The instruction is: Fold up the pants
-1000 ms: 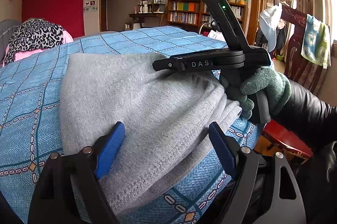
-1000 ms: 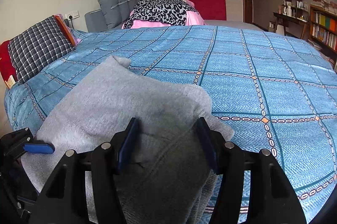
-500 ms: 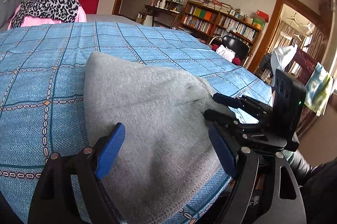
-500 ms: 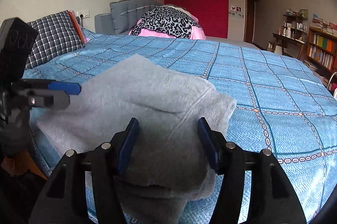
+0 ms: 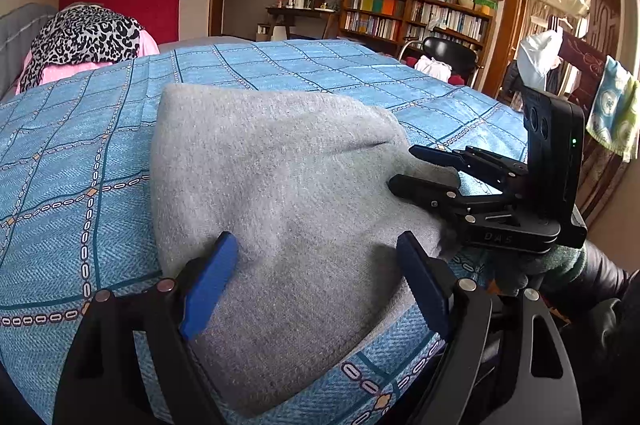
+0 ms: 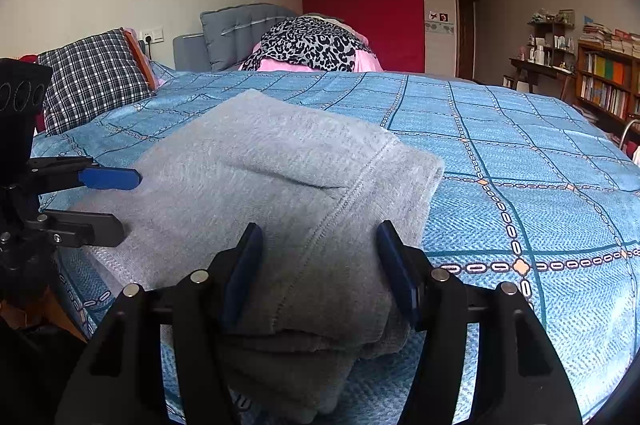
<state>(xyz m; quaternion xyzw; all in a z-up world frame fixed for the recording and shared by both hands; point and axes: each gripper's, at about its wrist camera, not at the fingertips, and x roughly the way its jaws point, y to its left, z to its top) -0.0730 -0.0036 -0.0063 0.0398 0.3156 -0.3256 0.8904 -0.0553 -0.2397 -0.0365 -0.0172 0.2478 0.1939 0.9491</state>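
The grey pants (image 5: 280, 177) lie folded in a thick stack on the blue bedspread (image 5: 72, 161), near its front edge. My left gripper (image 5: 316, 245) is open, its blue pads (image 5: 208, 285) spread over the near end of the stack. My right gripper (image 5: 404, 167) reaches in from the right, open, with its fingers on the stack's right corner. In the right wrist view the pants (image 6: 280, 169) fill the gap between the right gripper's (image 6: 320, 229) spread pads, and the left gripper (image 6: 130, 201) stands open at the stack's left edge.
A plaid pillow (image 6: 92, 77) and a leopard-print heap (image 6: 312, 45) lie at the bed's head. Off the bed stand a bookshelf (image 5: 416, 21), a black chair (image 5: 448, 53) and a doorway with hung laundry (image 5: 616, 109). A gloved hand (image 5: 560, 257) holds the right gripper.
The right gripper has come down from above the pants to their right corner. The left gripper has come into the right wrist view at the stack's left edge. Both stay open.
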